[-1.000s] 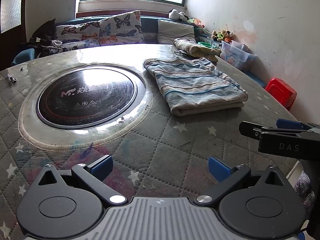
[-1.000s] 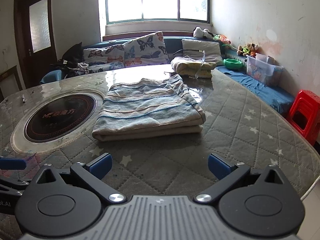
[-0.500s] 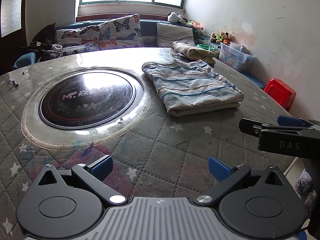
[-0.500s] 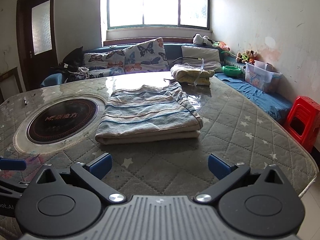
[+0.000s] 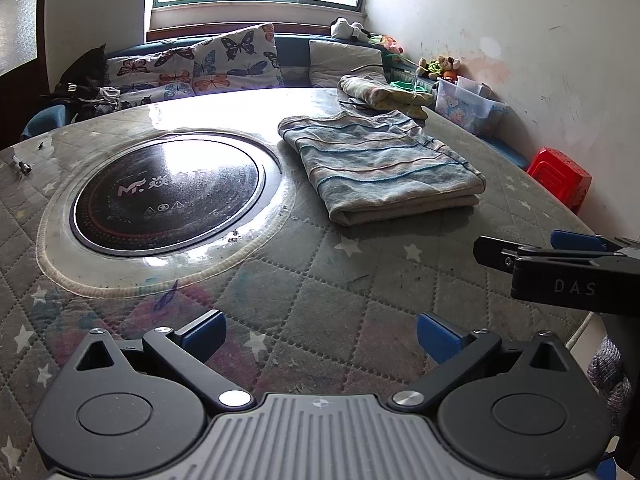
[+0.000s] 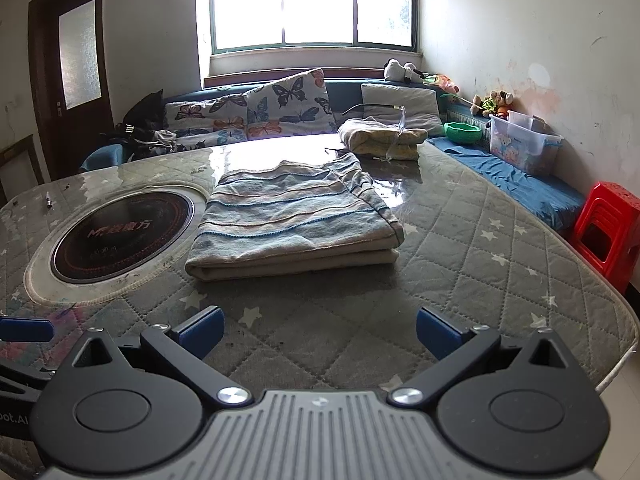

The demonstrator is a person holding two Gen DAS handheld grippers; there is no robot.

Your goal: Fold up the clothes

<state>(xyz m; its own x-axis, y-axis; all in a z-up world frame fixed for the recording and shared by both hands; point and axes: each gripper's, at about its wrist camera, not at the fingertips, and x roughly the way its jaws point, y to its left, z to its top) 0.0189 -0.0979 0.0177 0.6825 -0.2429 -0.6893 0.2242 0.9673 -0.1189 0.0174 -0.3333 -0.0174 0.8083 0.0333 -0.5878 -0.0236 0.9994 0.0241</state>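
A blue-and-beige striped garment (image 5: 384, 168) lies folded flat on the quilted round table (image 5: 304, 280), right of the black induction plate (image 5: 168, 196). It also shows in the right wrist view (image 6: 292, 220). A second folded beige garment (image 6: 380, 138) sits at the table's far edge. My left gripper (image 5: 320, 332) is open and empty, held above the table's near side. My right gripper (image 6: 318, 330) is open and empty, short of the striped garment; it also shows at the right of the left wrist view (image 5: 560, 256).
A sofa with butterfly cushions (image 6: 280, 108) runs behind the table. A red plastic stool (image 6: 608, 224) stands at the right by the wall. A clear storage box (image 6: 524, 144) and a green bowl (image 6: 462, 132) sit on the blue bench.
Both grippers have drawn back and risen slightly from the folded striped garment, which now looks farther off. The garment has not moved.
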